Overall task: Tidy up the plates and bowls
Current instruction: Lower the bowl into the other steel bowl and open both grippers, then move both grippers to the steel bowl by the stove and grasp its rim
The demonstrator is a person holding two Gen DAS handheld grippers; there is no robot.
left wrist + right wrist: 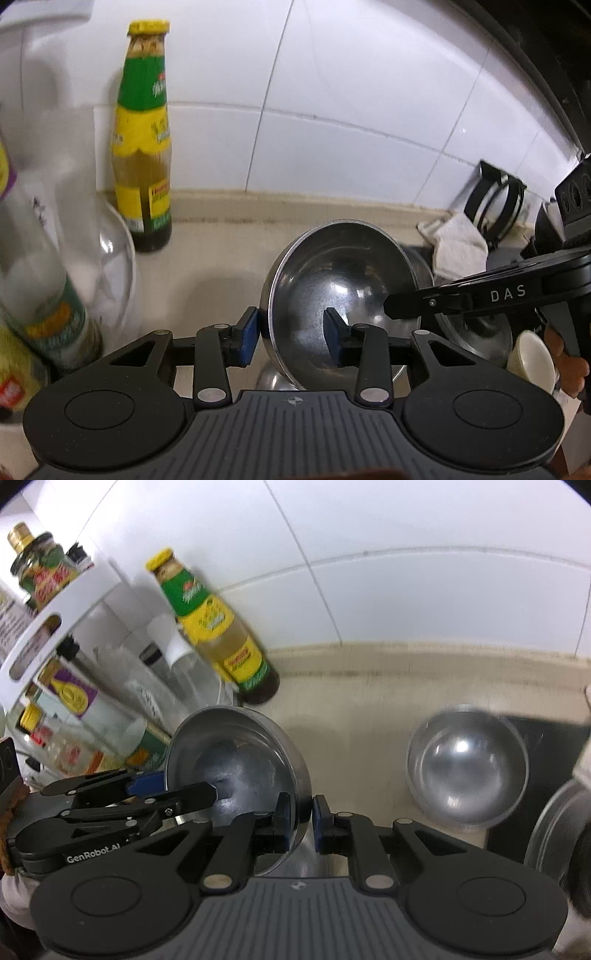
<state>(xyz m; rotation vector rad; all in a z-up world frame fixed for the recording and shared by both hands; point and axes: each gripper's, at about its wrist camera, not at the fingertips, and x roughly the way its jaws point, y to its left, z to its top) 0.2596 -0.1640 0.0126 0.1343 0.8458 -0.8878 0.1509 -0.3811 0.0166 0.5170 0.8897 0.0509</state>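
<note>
**Steel bowl held tilted over the counter**

The steel bowl (340, 295) hangs tipped above the beige counter (221, 258), its mouth facing up and toward the cameras. The right gripper (300, 821) pinches its rim. The left gripper (291, 338) straddles the opposite rim, pads apart, not pressing. A second bowl (467, 764) rests on the counter nearby.

A steel bowl (236, 771), round and shiny with a brushed grey inside, is held tilted above the beige bench (369, 686), its open side facing the tiled wall; the right gripper (300, 821) pinches its rim, one pad inside and one outside; the left gripper (291, 338) straddles the opposite rim with its jaws apart; a second steel bowl (467, 764), also empty, sits upright on the bench well to the right, blurred.
</note>
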